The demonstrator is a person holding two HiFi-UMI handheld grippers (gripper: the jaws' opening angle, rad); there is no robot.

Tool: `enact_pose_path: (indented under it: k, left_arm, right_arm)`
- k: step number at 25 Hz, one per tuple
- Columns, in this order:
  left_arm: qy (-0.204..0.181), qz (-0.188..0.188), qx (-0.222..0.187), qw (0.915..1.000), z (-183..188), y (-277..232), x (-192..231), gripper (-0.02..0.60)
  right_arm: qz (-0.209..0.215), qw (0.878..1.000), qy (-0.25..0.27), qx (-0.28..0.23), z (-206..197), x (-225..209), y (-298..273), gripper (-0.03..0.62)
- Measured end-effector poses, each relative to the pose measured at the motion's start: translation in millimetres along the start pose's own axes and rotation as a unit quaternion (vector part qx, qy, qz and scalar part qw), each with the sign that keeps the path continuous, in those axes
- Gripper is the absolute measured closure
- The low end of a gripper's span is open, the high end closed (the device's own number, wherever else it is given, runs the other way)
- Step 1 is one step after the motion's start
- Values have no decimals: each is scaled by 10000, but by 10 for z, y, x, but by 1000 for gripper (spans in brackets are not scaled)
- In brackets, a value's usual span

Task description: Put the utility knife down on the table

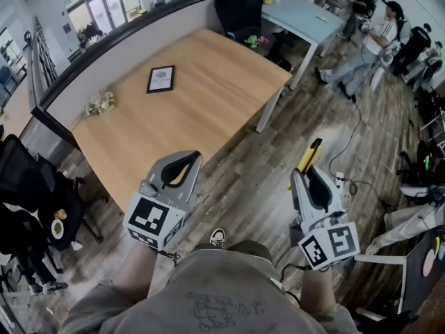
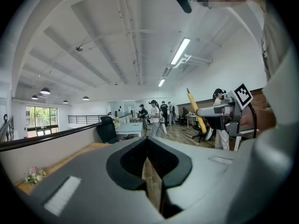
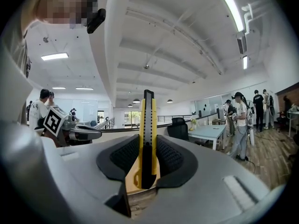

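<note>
Yellow-bodied, with a black slider down its middle, the utility knife (image 3: 147, 139) stands lengthwise between the jaws of the right gripper (image 3: 147, 146). In the right gripper view we see both black ribbed pads (image 3: 170, 158) pressed against its sides, with the knife reaching well past the tips. In the head view we find this right gripper (image 1: 306, 175) above the dark plank floor (image 1: 250, 186), off the near side of the wooden table (image 1: 208, 82), so the knife (image 1: 310, 155) is in the air and apart from the tabletop. The left gripper (image 1: 182, 157) overlaps the table's near corner. In its own view the left gripper (image 2: 148, 143) has its jaws drawn together at the tips, with nothing between them, only a thin wedge of wood grain showing below. From that view the knife (image 2: 196, 111) shows as a slanted yellow bar to the right. On the table lie a black-framed picture (image 1: 160, 78) and, near the far-left edge, a small bunch of flowers (image 1: 99, 104).
</note>
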State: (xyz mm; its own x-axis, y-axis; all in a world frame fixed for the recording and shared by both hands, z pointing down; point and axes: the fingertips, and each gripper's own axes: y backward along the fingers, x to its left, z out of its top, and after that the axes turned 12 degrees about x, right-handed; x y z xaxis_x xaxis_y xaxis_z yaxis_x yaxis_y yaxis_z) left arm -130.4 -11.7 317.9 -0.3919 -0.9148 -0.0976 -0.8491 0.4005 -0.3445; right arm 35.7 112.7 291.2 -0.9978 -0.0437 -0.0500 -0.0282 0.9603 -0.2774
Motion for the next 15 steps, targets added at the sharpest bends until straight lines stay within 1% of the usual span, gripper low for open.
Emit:
enact_pose_path:
  k: [10, 15]
  left_arm:
    - [25, 19, 21, 10000, 44, -683, 396, 583]
    - [31, 112, 12, 9999, 102, -1164, 535, 583]
  right_arm:
    - [32, 10000, 16, 43, 51, -432, -670, 471]
    - [143, 9999, -20, -29, 76, -817, -1067, 470]
